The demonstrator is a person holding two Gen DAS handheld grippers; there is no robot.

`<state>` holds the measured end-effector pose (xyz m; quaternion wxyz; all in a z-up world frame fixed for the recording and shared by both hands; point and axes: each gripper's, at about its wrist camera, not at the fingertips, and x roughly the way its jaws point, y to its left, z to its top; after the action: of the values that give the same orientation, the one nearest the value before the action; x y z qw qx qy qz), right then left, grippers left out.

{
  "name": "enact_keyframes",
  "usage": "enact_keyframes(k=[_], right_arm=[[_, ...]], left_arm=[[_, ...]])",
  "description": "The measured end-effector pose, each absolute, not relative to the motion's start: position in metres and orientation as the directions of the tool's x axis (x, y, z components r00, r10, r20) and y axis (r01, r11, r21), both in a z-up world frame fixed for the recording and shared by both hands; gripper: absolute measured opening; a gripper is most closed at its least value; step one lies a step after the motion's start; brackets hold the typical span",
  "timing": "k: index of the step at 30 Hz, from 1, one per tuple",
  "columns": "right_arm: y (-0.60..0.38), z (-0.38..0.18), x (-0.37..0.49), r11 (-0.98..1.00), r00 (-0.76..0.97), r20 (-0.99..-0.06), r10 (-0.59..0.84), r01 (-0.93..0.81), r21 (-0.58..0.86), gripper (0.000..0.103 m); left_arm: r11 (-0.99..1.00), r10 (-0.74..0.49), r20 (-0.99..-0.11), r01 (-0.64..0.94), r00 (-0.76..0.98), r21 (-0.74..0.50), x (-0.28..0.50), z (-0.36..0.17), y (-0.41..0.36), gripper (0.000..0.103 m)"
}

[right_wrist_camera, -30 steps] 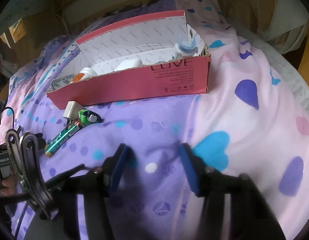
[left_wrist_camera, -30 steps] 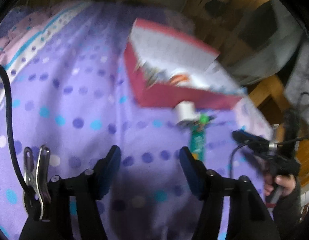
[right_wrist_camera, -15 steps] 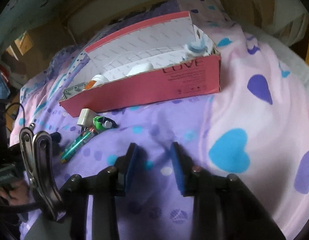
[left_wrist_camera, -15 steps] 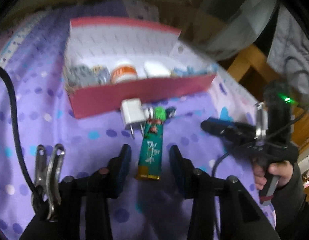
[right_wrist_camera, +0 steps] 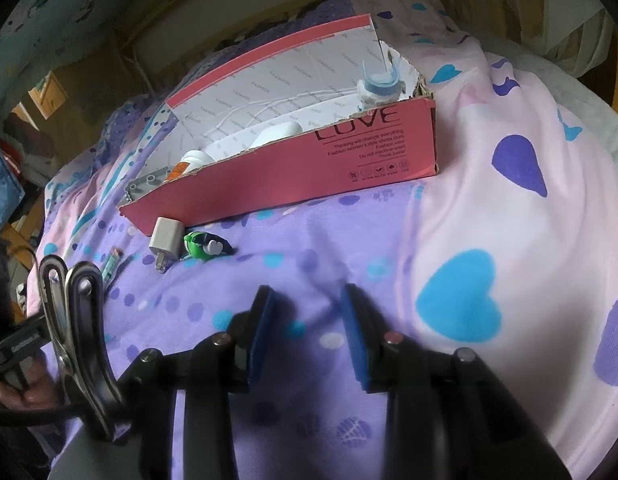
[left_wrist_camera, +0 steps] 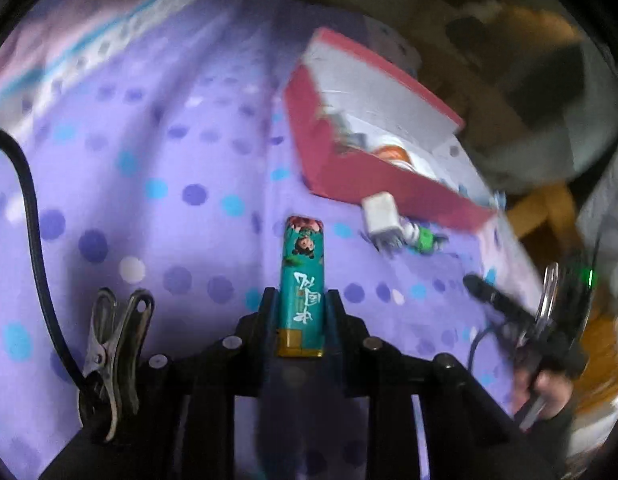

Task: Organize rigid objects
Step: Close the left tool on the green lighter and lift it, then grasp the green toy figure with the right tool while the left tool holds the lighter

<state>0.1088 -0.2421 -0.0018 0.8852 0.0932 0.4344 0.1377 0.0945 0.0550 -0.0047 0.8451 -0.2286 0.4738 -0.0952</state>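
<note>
My left gripper is shut on a teal lighter with a gold base and holds it above the purple dotted bedspread. The lighter's tip also shows in the right wrist view. A white charger plug and a small green toy lie on the bedspread by the pink cardboard box. In the right wrist view the plug and toy lie in front of the box, which holds bottles. My right gripper is open and empty over the bedspread.
The right gripper and the hand holding it show at the right of the left wrist view. A pink blanket with hearts covers the bed's right side. Wooden furniture stands beyond the bed.
My left gripper closed on the lighter and lifted it away from the plug and toy, swinging left. My right gripper stayed open and moved little.
</note>
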Motion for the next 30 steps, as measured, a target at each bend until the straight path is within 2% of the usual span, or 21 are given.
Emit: enact_keyframes(k=[2, 5, 9, 12, 15, 19, 20, 22, 25, 27, 30], right_arm=[[-0.232, 0.004, 0.107, 0.958, 0.598, -0.748, 0.286, -0.185, 0.219, 0.036], [-0.202, 0.017, 0.107, 0.955, 0.610, -0.747, 0.263, -0.273, 0.114, 0.036], [-0.186, 0.028, 0.130, 0.947, 0.574, -0.761, 0.302, -0.274, 0.169, 0.036], [-0.161, 0.034, 0.141, 0.926, 0.561, -0.762, 0.323, -0.355, 0.130, 0.036], [-0.141, 0.024, 0.162, 0.897, 0.479, -0.800, 0.362, -0.414, 0.158, 0.040], [-0.131, -0.003, 0.173, 0.903, 0.455, -0.827, 0.329, -0.407, 0.136, 0.039], [-0.135, -0.003, 0.170, 0.902, 0.466, -0.815, 0.344, -0.406, 0.149, 0.038], [-0.150, 0.003, 0.163, 0.902, 0.476, -0.790, 0.386, -0.376, 0.214, 0.028], [-0.182, 0.018, 0.138, 0.901, 0.507, -0.749, 0.427, -0.311, 0.303, 0.028], [-0.204, 0.027, 0.113, 0.916, 0.547, -0.735, 0.400, -0.264, 0.302, 0.023], [-0.228, 0.027, 0.080, 0.930, 0.582, -0.726, 0.368, -0.210, 0.303, 0.022]], left_arm=[[0.862, -0.394, -0.751, -0.070, 0.530, -0.501, 0.096, -0.007, 0.060, 0.024], [0.891, -0.362, -0.774, -0.051, 0.520, -0.451, 0.096, -0.005, 0.052, 0.024], [0.897, -0.354, -0.782, -0.049, 0.513, -0.439, 0.097, -0.005, 0.048, 0.024], [0.890, -0.366, -0.778, -0.052, 0.511, -0.452, 0.101, -0.006, 0.046, 0.024], [0.888, -0.371, -0.778, -0.049, 0.507, -0.456, 0.100, -0.006, 0.049, 0.024], [0.894, -0.368, -0.781, -0.040, 0.504, -0.446, 0.101, -0.005, 0.048, 0.024], [0.894, -0.369, -0.781, -0.039, 0.504, -0.447, 0.101, -0.005, 0.048, 0.024], [0.894, -0.370, -0.780, -0.036, 0.505, -0.447, 0.101, -0.005, 0.048, 0.023], [0.897, -0.366, -0.781, -0.032, 0.506, -0.441, 0.101, -0.004, 0.047, 0.023], [0.899, -0.363, -0.783, -0.031, 0.506, -0.437, 0.101, -0.004, 0.045, 0.023], [0.901, -0.359, -0.783, -0.030, 0.508, -0.433, 0.100, -0.004, 0.044, 0.023]])
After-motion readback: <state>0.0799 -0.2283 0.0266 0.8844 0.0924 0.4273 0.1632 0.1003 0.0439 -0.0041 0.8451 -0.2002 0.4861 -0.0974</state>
